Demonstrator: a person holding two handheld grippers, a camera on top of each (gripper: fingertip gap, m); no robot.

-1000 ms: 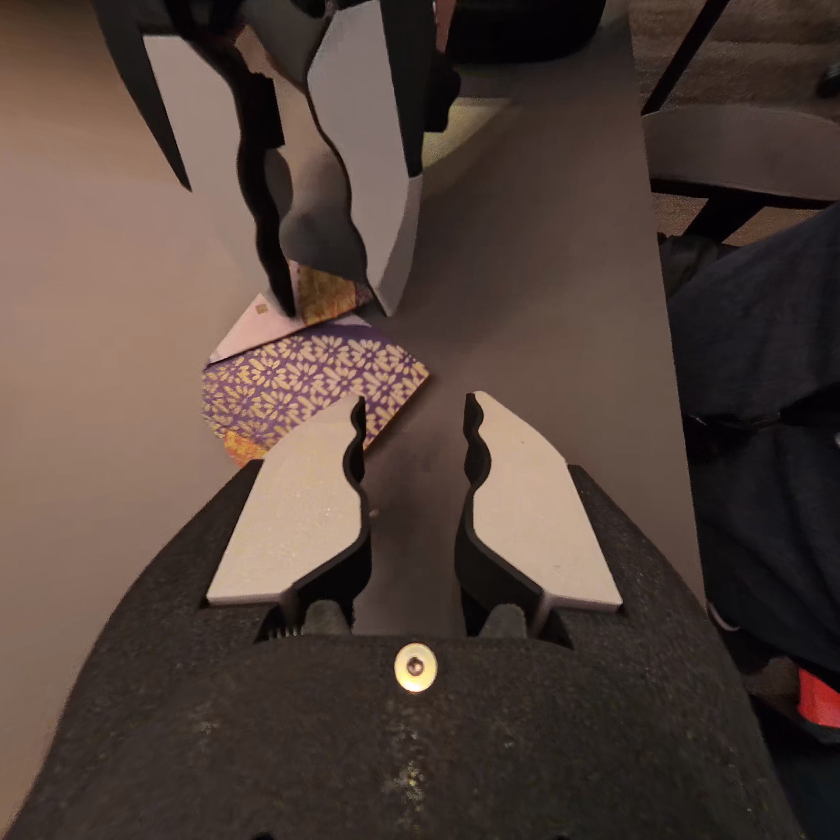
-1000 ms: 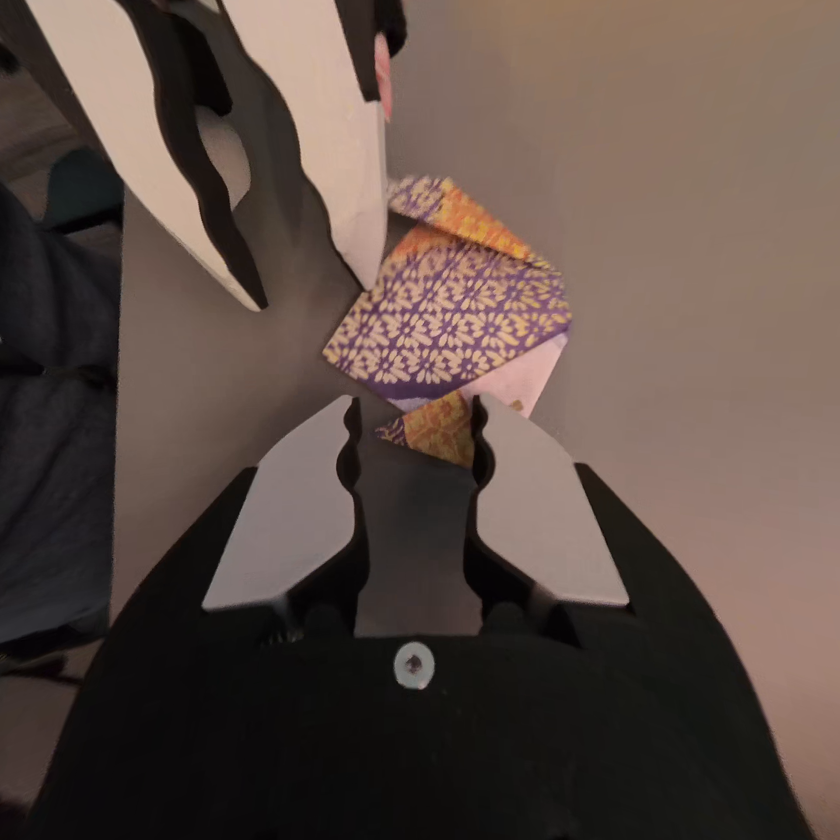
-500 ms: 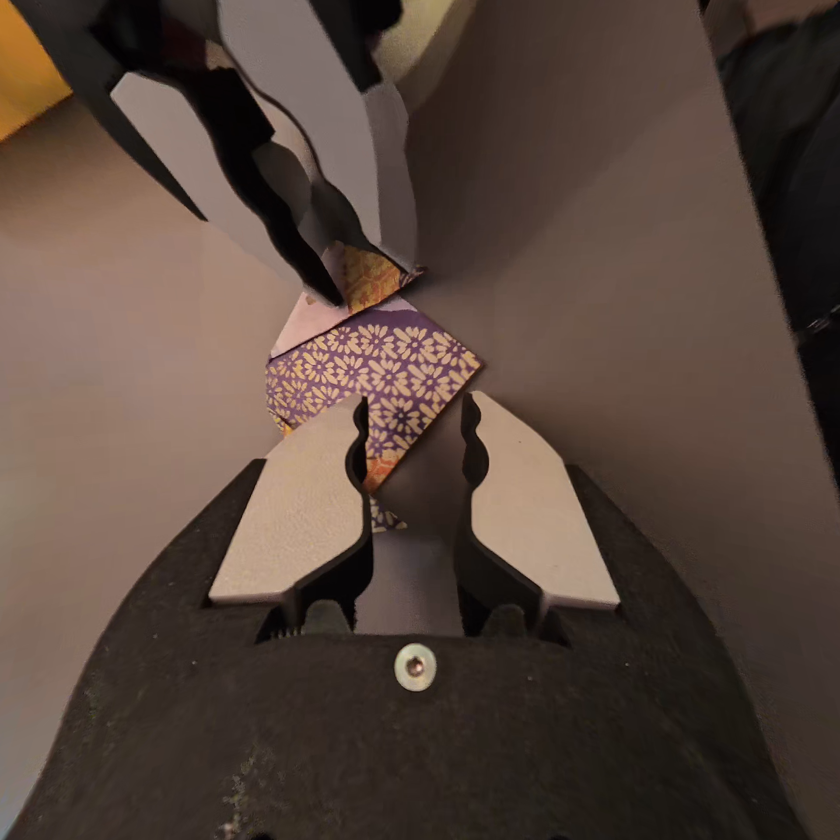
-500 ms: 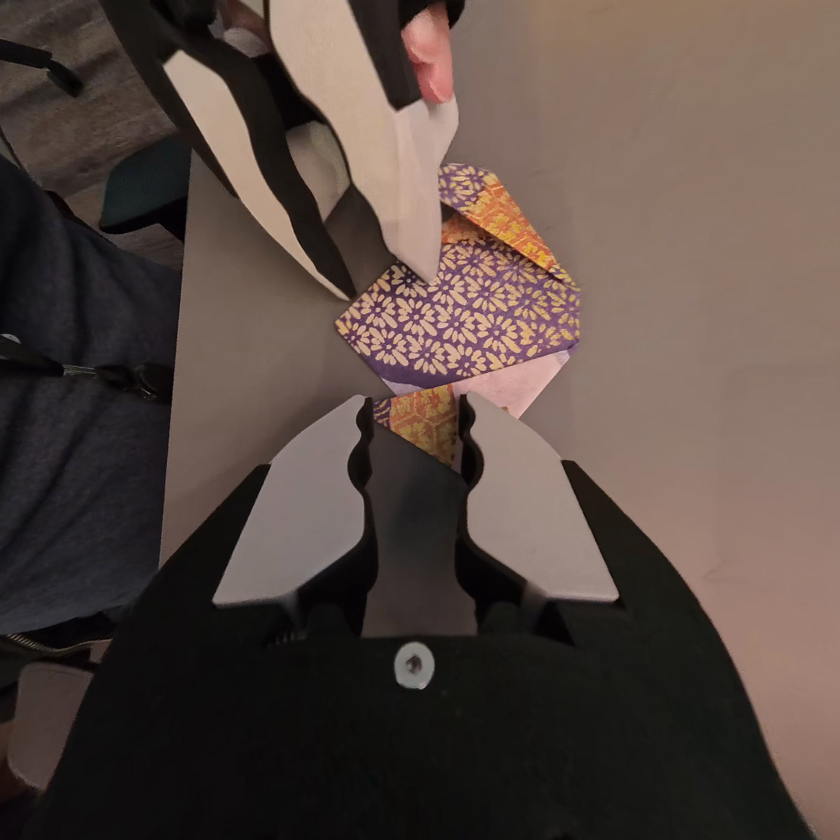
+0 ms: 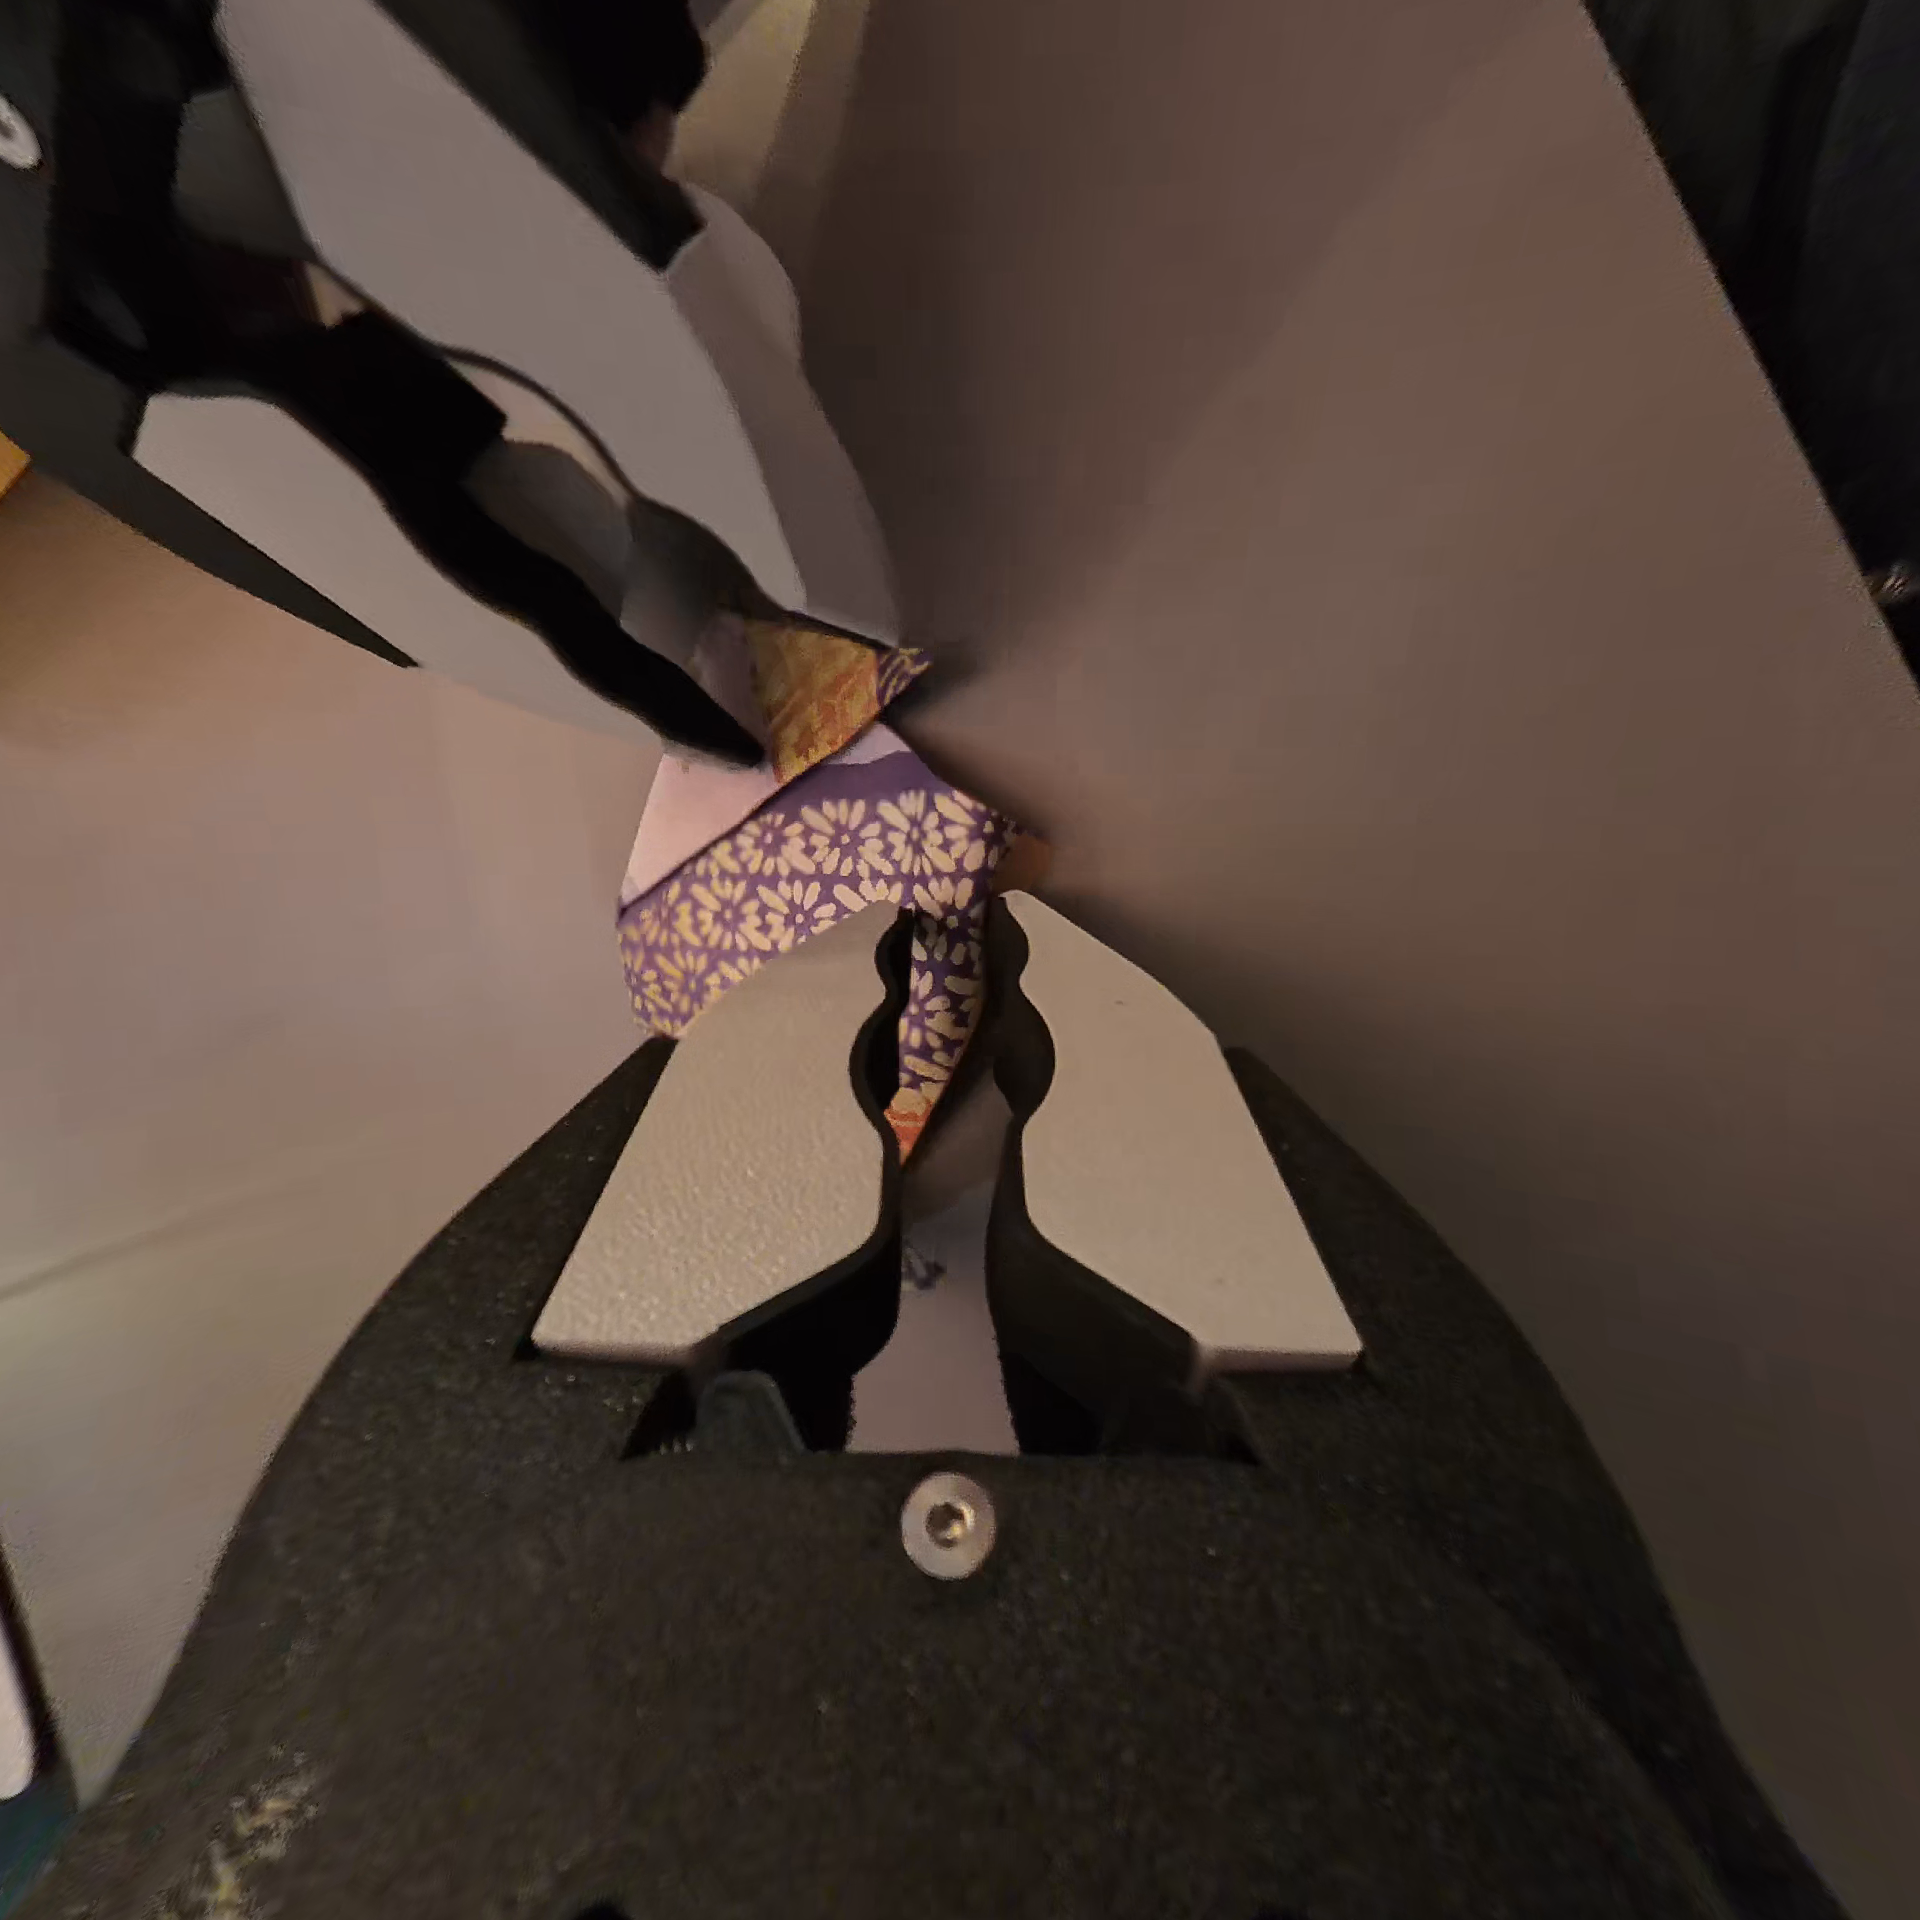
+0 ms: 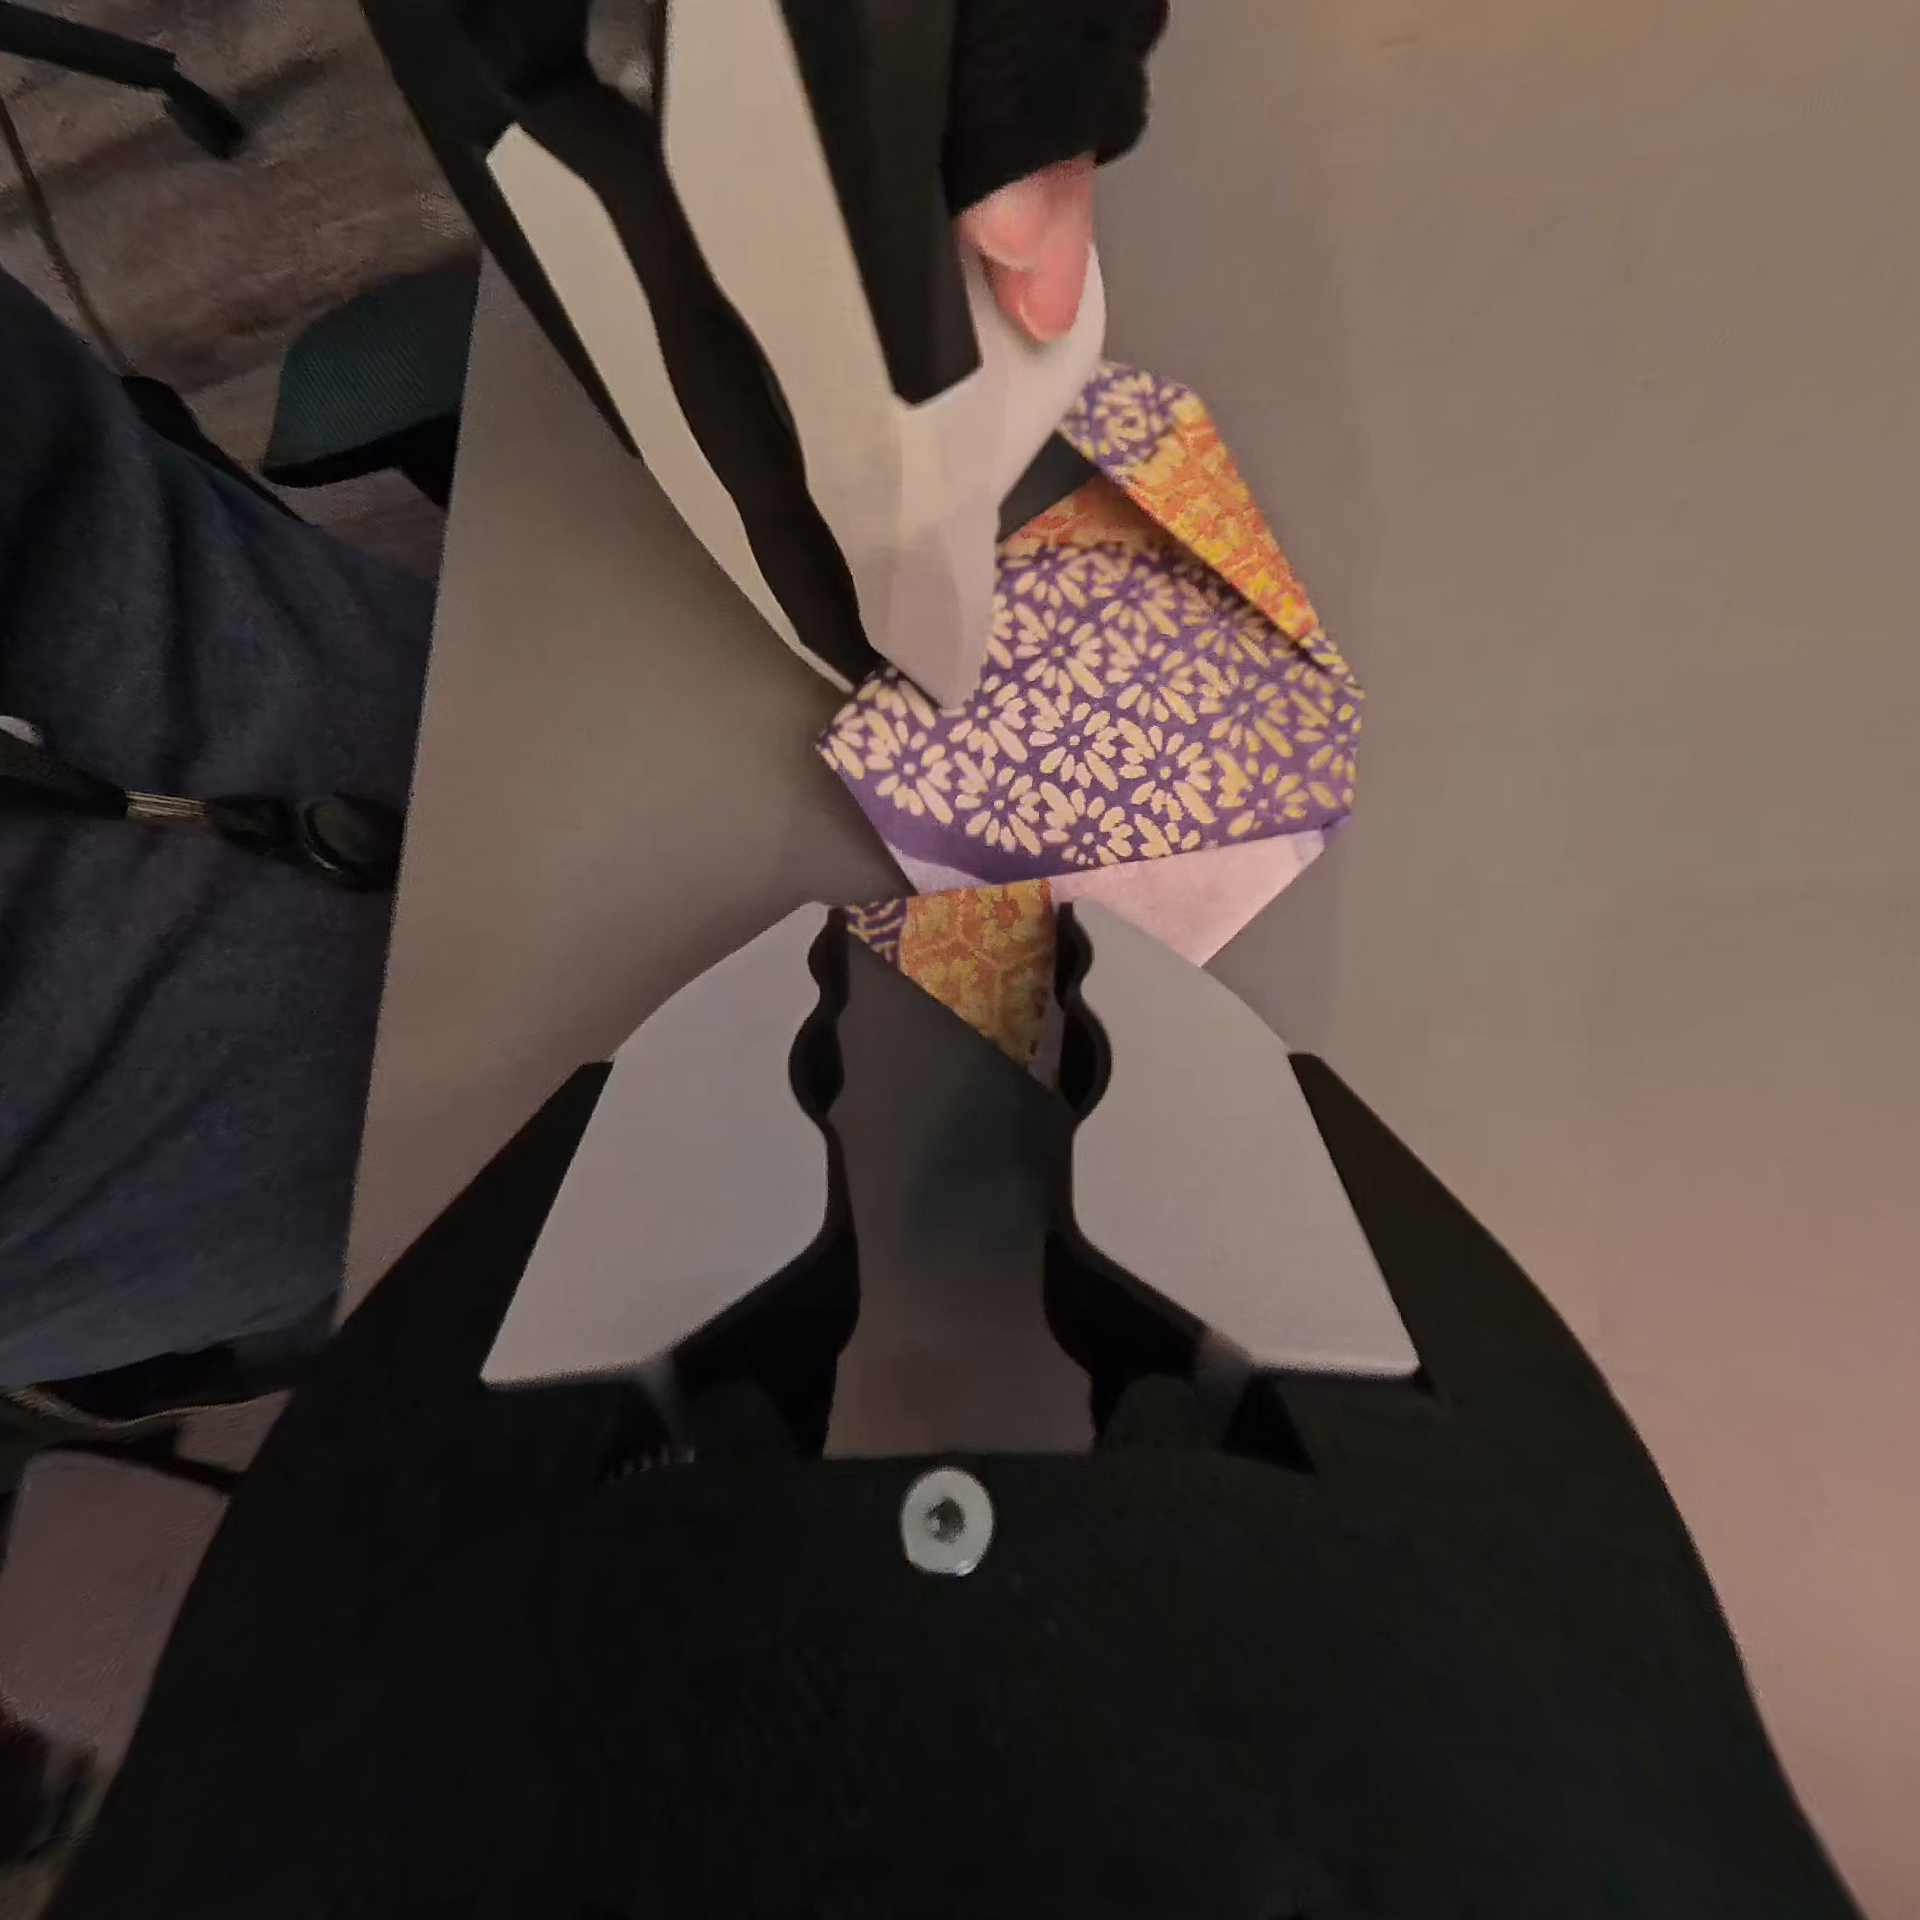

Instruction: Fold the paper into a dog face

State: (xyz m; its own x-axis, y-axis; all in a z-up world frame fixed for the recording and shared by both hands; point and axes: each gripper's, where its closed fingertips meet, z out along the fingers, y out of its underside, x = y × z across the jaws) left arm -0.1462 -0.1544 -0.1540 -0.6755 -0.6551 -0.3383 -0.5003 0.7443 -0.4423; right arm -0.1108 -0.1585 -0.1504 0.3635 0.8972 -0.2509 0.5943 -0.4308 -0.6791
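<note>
Left gripper (image 5: 951,914): jaws nearly together at lower centre of the left wrist view, a purple flowered corner of the paper (image 5: 831,873) standing between them; it appears to be pinched, though contact at the tips is hard to confirm.
Right gripper (image 6: 945,925): jaws apart at centre of the right wrist view, straddling an orange flap (image 6: 977,956) without clamping it.
Paper position: partly folded, lying on the grey worktop (image 6: 1558,727) between the two grippers, near the worktop edge at the left of the right wrist view.
Risk, tearing: if both grippers pull apart while clamped, the thin sheet likely rips at a crease.
Risk, unfolding: lifting the pinched corner could open earlier folds, since the far orange flap (image 6: 1205,499) already stands raised.
Risk, sliding: pressing with the open gripper could push the paper toward the edge.
Risk, collision: fingertips work close together and could knock.
</note>
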